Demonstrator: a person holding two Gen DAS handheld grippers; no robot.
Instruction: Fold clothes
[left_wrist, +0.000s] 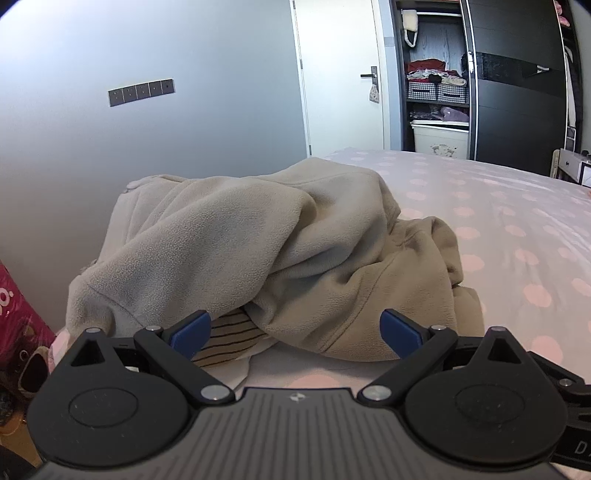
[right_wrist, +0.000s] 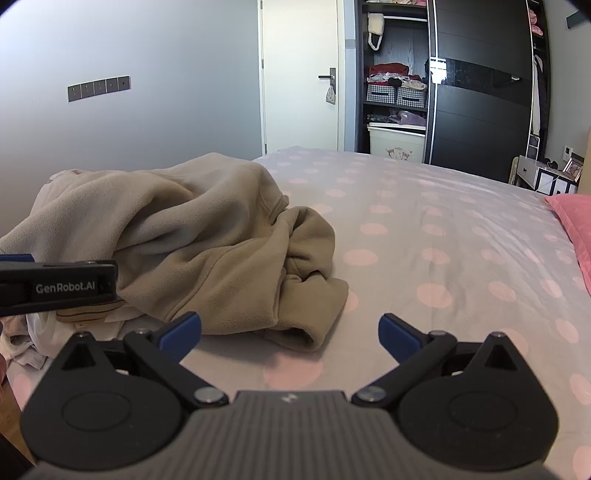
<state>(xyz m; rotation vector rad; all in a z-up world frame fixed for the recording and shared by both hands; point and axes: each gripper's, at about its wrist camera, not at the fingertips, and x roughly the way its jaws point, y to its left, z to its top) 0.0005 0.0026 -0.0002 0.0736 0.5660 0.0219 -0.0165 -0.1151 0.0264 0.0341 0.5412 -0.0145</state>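
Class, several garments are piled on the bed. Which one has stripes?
The cream garment with thin dark stripes, peeking out under the plain beige fleece; the white clothes beside it are unstriped.

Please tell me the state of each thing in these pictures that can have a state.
Left tongs: open, holding nothing.
Right tongs: open, holding nothing.
Beige fleece garment: crumpled in a heap, not folded.
Striped cloth: partly under the fleece.
White door: shut.
Wardrobe sliding door: slid aside, shelves showing.

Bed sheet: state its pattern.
Pale grey bed sheet with pink polka dots, clearest in the right wrist view.
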